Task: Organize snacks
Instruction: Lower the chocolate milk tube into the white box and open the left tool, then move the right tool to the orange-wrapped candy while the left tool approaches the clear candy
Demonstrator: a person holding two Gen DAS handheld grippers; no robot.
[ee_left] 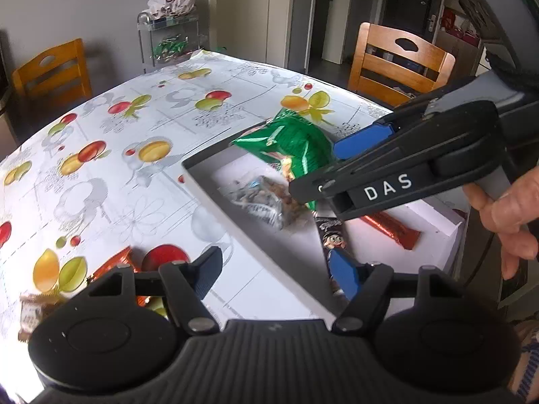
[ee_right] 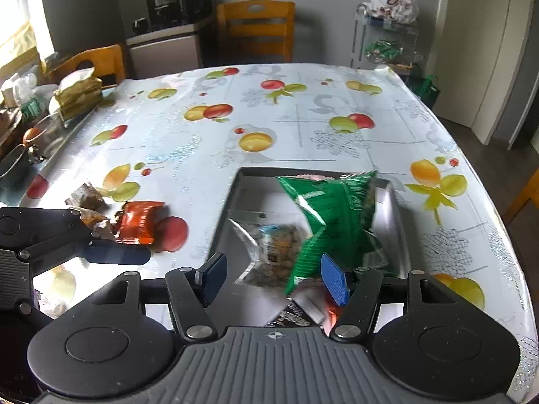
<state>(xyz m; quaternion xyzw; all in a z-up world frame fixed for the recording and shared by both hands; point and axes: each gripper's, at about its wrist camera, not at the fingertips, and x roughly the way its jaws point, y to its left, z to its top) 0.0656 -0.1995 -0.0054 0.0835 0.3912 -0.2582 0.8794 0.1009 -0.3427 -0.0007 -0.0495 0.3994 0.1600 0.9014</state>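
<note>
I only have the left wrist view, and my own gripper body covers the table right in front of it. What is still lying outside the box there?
Observer: An orange packet lies flat on the tablecloth, just past the left gripper, whose jaws are open and empty.
Operator: I see only an orange corner. Is there anything else loose near it?
Observer: Yes. A brown-wrapped snack lies beside the packet, on the side away from the box.
</note>
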